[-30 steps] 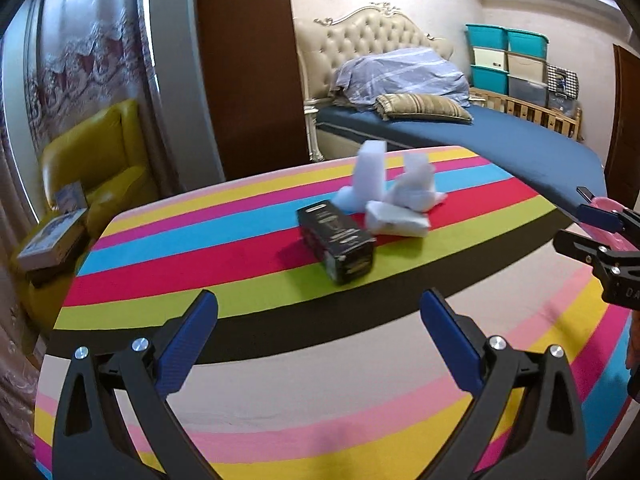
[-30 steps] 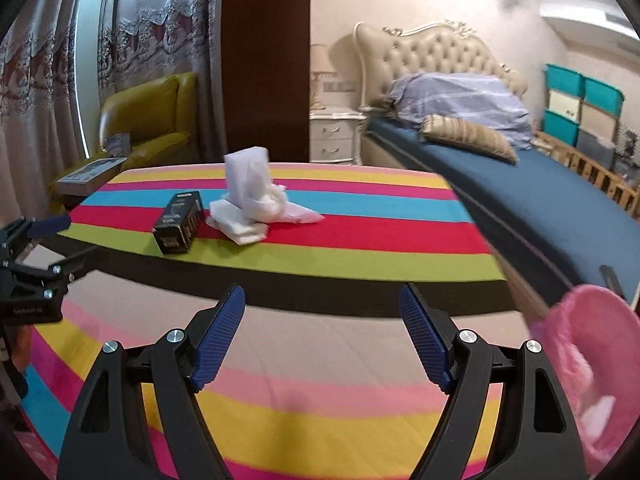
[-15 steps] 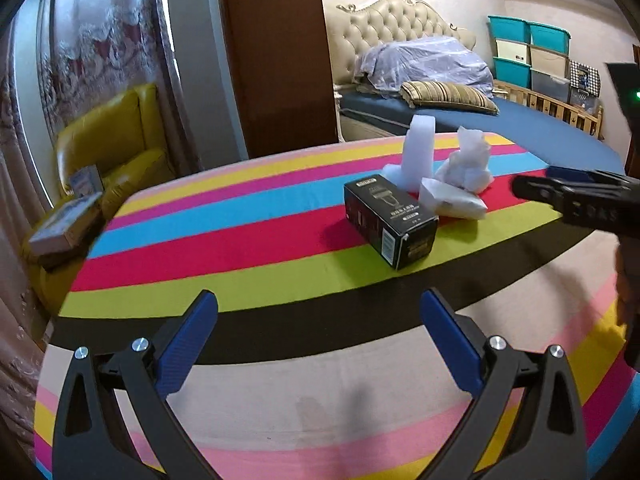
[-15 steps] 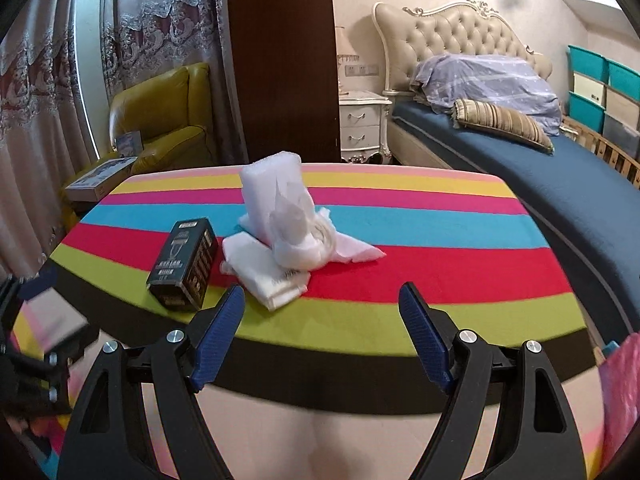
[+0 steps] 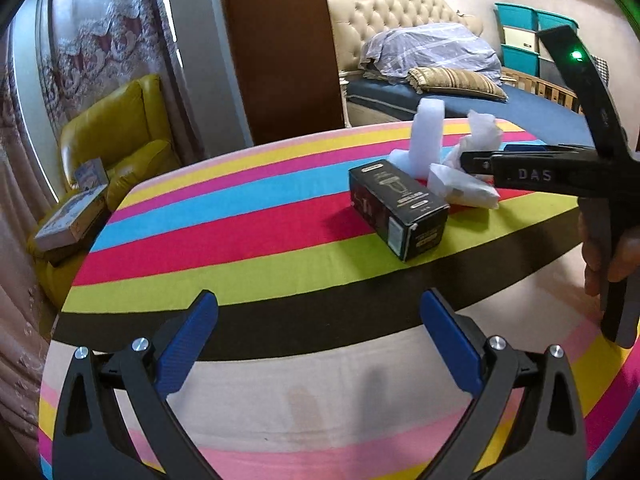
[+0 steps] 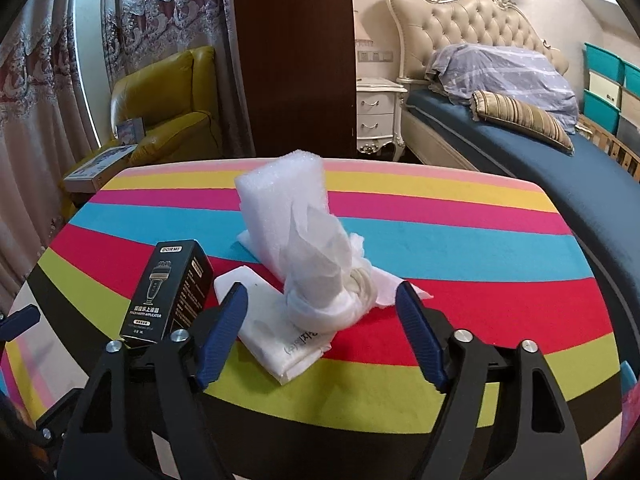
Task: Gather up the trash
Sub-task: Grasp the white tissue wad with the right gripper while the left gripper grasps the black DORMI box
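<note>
1. Trash sits in a loose cluster on the striped tablecloth [image 6: 460, 248]; taken left to right in the right wrist view, it is a black carton [image 6: 168, 288], a flat white packet [image 6: 276, 328], an upright white foam sleeve [image 6: 280, 200] and a knotted wad of tissue [image 6: 328, 280].
2. Black carton: probably stiff cardboard and light, likely empty. Its long flat sides look like the best place to pinch. It lies just left of the right gripper [image 6: 320, 332], beside the left finger and outside the jaws.
3. Flat white packet: thin, soft and likely slippery. It lies partly under the wad, with one corner between the jaws, so an edge grab seems best.
4. Foam sleeve and tissue wad: both look very light and squashy, and should give under the pads. The knotted bulge low on the wad looks the firmest hold. It sits just ahead of the right gripper, whose jaws are closing but whose pads touch nothing yet.
5. Left gripper [image 5: 320, 340]: jaws wide apart and empty. It hangs over the near stripes, well short of the carton [image 5: 396, 212], and the white pile [image 5: 460, 168] lies beyond that.
</note>
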A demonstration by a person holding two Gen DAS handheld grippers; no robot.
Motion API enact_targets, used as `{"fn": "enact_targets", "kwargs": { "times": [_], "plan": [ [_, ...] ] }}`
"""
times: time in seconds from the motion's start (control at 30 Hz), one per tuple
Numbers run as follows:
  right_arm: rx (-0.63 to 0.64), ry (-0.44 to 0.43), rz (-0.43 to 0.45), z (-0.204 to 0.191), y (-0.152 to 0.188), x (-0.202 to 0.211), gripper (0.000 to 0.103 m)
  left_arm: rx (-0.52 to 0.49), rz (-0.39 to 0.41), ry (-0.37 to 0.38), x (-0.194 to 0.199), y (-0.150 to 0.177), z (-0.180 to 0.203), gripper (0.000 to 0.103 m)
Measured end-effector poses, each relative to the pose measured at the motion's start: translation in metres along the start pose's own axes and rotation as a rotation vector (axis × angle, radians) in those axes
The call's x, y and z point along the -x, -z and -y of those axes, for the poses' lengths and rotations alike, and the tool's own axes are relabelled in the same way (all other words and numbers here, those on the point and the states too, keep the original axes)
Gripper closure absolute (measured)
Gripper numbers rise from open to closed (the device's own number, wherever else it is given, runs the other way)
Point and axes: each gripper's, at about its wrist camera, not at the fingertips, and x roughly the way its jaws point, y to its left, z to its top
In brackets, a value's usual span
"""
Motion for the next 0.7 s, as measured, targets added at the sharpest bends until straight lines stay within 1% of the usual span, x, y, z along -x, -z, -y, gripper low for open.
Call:
{"fn": "enact_targets", "kwargs": {
  "times": [0.13, 0.17, 0.2, 0.23, 0.27, 0.37, 0.43, 0.53, 0.7],
  "plan": [
    [-0.015, -0.006, -0.002, 0.005, -0.003, -0.003, 0.034, 0.007, -0.004, -0.003, 0.0, 0.001, -0.001, 0.005],
    [-0.018, -0.008, -0.001, 0.005, -0.002, -0.004, 0.036, 0.004, -0.001, -0.007, 0.001, 0.001, 0.0, 0.005],
    [-0.02, -0.012, 0.0, 0.005, -0.003, -0.005, 0.041, -0.001, 0.003, -0.011, 0.002, 0.001, 0.001, 0.005],
    [-0.015, -0.01, -0.004, 0.005, -0.005, -0.006, 0.058, -0.006, 0.007, -0.017, 0.003, 0.001, 0.002, 0.005],
    [-0.005, -0.001, -0.01, 0.004, -0.005, -0.005, 0.062, -0.009, 0.012, -0.022, 0.004, 0.001, 0.003, 0.005],
    [0.001, -0.016, 0.02, -0.001, -0.001, 0.01, 0.065, -0.013, 0.024, -0.03, 0.006, 0.002, 0.004, 0.005],
    [0.018, 0.004, 0.039, 0.0, 0.006, 0.024, 0.065, -0.008, 0.024, -0.029, 0.006, 0.002, 0.003, 0.005],
    [-0.012, 0.015, 0.058, 0.009, 0.019, 0.048, 0.065, 0.004, 0.013, -0.004, 0.005, 0.001, 0.002, 0.005],
    [-0.047, 0.032, 0.053, 0.025, 0.042, 0.074, 0.065, 0.018, -0.027, 0.055, -0.001, 0.0, 0.007, 0.005]
  ]
}}
